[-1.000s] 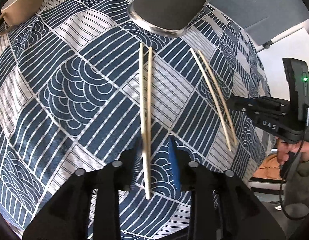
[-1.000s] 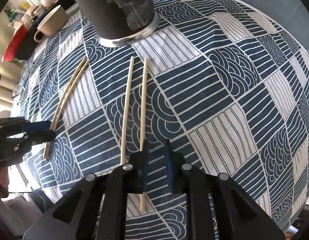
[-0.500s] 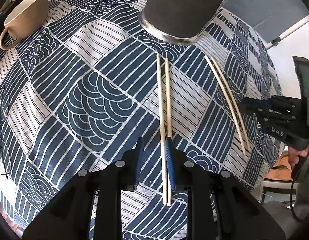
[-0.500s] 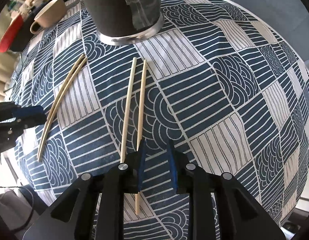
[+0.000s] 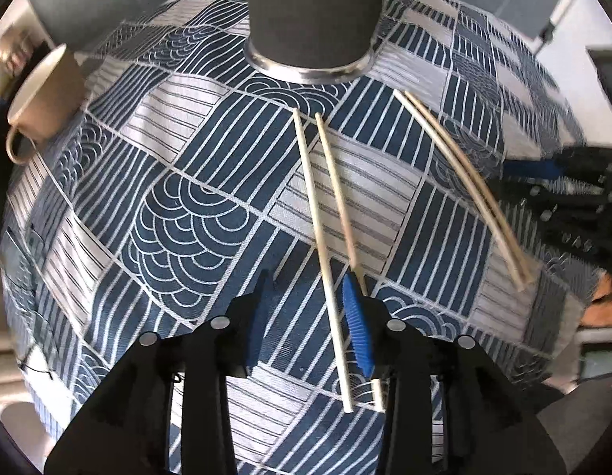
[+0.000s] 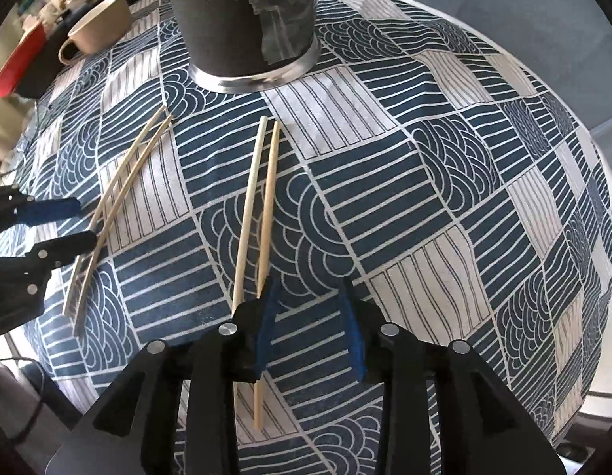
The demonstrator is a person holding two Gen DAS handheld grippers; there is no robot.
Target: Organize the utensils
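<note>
Two grippers, left [image 5: 307,324] and right [image 6: 307,326], fingers spread; chopsticks [image 5: 323,245] toward twelve o'clock, liable to roll if nudged.

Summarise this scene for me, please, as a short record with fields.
surface: blue-and-white patterned tablecloth
holder: dark grey cylindrical container with metal base, upright
first pale wooden chopstick pair: flat, one stick between the left gripper's fingers
second pale wooden chopstick pair: flat, by the right gripper's left finger
left gripper: open
right gripper: open
other: beige ceramic cup
</note>
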